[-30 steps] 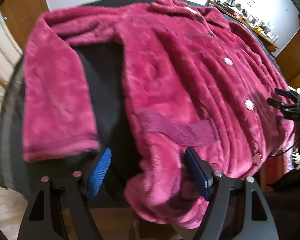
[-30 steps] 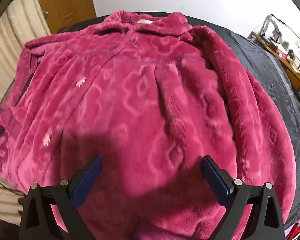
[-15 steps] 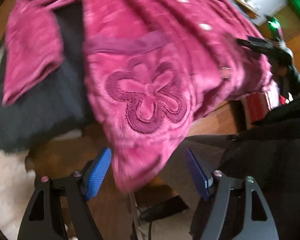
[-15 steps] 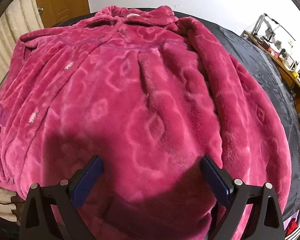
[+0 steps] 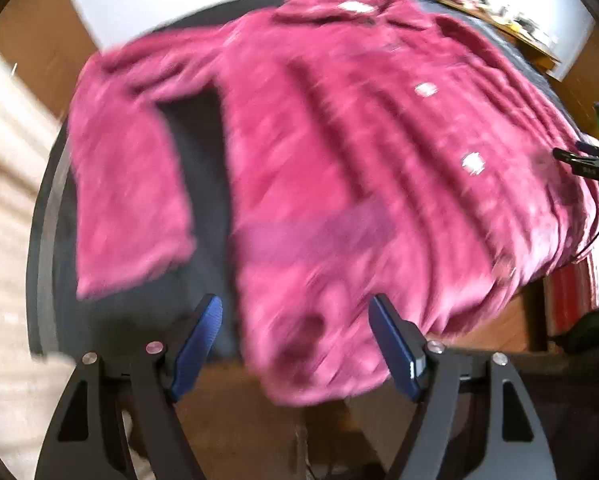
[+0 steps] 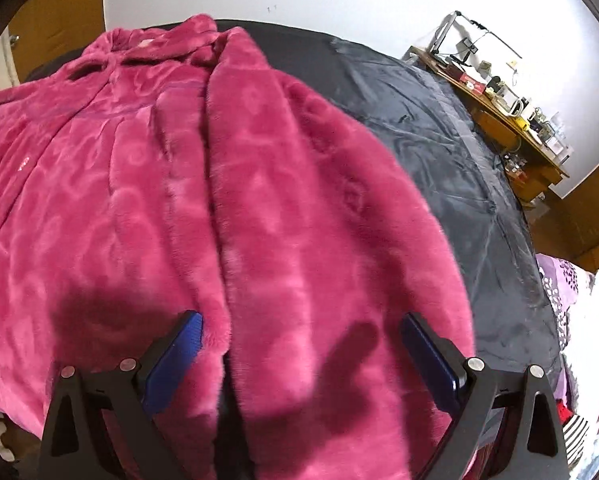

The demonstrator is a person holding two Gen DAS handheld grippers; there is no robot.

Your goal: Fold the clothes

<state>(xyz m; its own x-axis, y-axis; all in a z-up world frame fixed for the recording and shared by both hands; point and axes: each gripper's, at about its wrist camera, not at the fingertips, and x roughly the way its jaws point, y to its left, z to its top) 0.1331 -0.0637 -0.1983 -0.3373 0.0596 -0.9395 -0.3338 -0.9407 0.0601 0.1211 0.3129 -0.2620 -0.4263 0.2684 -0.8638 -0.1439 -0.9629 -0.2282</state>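
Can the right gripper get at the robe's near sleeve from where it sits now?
Probably yes. The right gripper is open, and the sleeve lies right in front of its fingers on top of the pink robe, with nothing covering it.

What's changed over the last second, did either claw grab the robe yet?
No grab. The left claw dipped below the table edge toward the hem's flower patch half a second ago, then swung back up to face the pink robe. The right claw slid rightward along the hem and now straddles the right sleeve. Both claws stayed open; the robe still lies spread on the black table.
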